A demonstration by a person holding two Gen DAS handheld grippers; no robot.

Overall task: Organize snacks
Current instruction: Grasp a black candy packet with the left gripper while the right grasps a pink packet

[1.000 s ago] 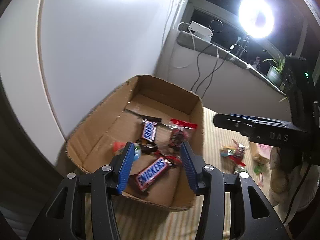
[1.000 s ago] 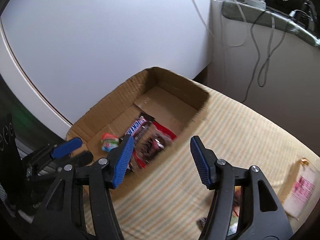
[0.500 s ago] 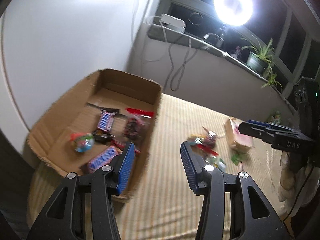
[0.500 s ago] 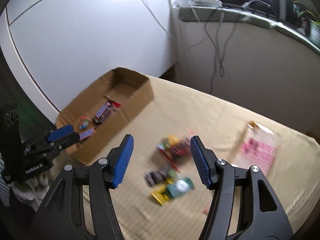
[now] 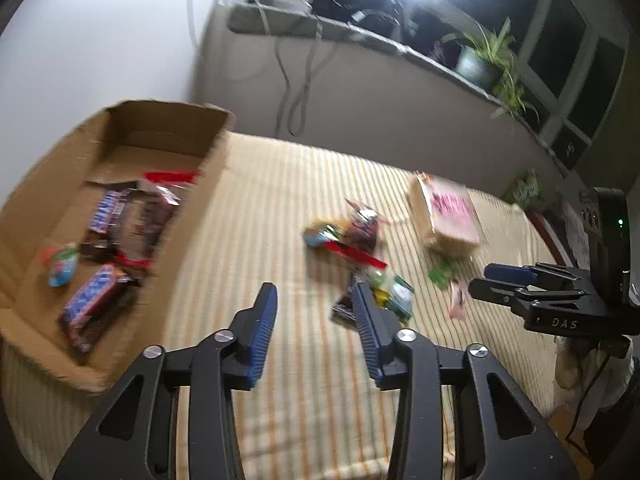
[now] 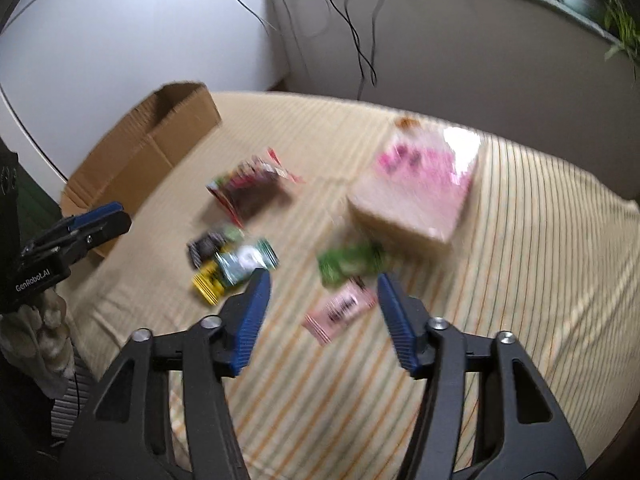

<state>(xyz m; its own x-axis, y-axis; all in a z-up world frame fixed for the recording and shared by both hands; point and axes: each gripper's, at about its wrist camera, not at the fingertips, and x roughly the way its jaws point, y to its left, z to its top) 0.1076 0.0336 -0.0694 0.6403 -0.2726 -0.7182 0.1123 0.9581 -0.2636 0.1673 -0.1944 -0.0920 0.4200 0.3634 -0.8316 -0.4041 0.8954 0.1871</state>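
**Two open grippers hovering over loose snacks beside a cardboard box**

The left gripper (image 5: 314,304) is hovering over the striped cloth (image 5: 280,184) with its jaws standing wide and holding nothing. At its 10 o'clock the cardboard box (image 5: 168,116) is sitting open, and a Snickers bar (image 5: 90,306), a second bar (image 5: 105,213), a red-topped packet (image 5: 144,220) and a small round candy (image 5: 62,266) are lying inside it; the box's near wall is standing between the gripper and these items. At 1 o'clock, just past the right fingertip, a green and yellow packet (image 5: 394,294) is lying partly behind that finger, with a blurred cluster of wrappers (image 5: 348,236) beyond it.

The right gripper (image 6: 323,290) is likewise hovering with its jaws spread wide and gripping nothing. A pink wrapper (image 6: 340,308) is lying on the cloth between the fingertips, and a green packet (image 6: 350,262) is touching it at 12 o'clock. A large pink-printed bag (image 6: 420,184) is resting further on at 1 o'clock. Motion blur is hiding the lettering. A potted plant (image 5: 482,60) is standing on the window ledge (image 5: 280,24).
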